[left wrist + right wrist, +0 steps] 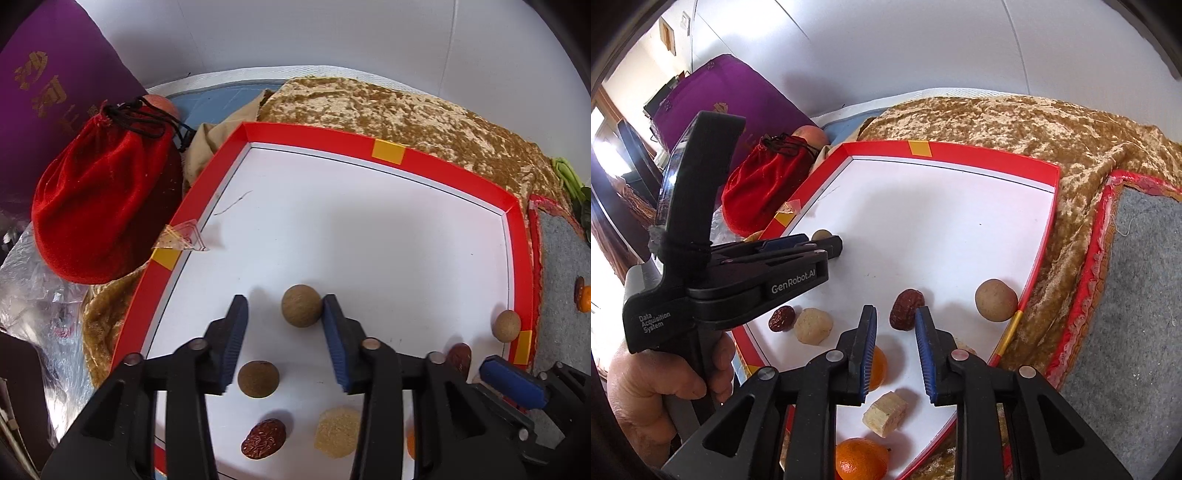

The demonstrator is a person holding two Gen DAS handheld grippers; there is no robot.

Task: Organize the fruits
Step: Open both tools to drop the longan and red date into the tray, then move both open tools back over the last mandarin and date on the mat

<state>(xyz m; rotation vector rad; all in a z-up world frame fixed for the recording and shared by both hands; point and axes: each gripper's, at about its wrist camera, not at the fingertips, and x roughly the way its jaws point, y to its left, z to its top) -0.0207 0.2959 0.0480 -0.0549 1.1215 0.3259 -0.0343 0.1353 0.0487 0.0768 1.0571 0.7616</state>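
A red-rimmed white tray (314,138) holds the fruit. My left gripper (285,301) is open low over the tray, with a brown longan (301,305) lying between its tips against the right pad. A second longan (258,378), a red date (263,438) and a pale rough ball (338,432) lie nearer the camera. My right gripper (895,312) stands open with a narrow gap, and a wrinkled red date (905,308) lies on the tray (960,151) at its tips. A pale cube (885,413) sits under its jaws. The left gripper (827,243) shows side-on, held by a hand (665,387).
A longan (996,300) rests in the tray's right corner, and mandarins (862,461) sit at the near edge. A red velvet pouch (103,199) and a purple bag (48,92) crowd the tray's left side. Gold cloth (406,110) and a grey mat (1137,295) lie behind and right.
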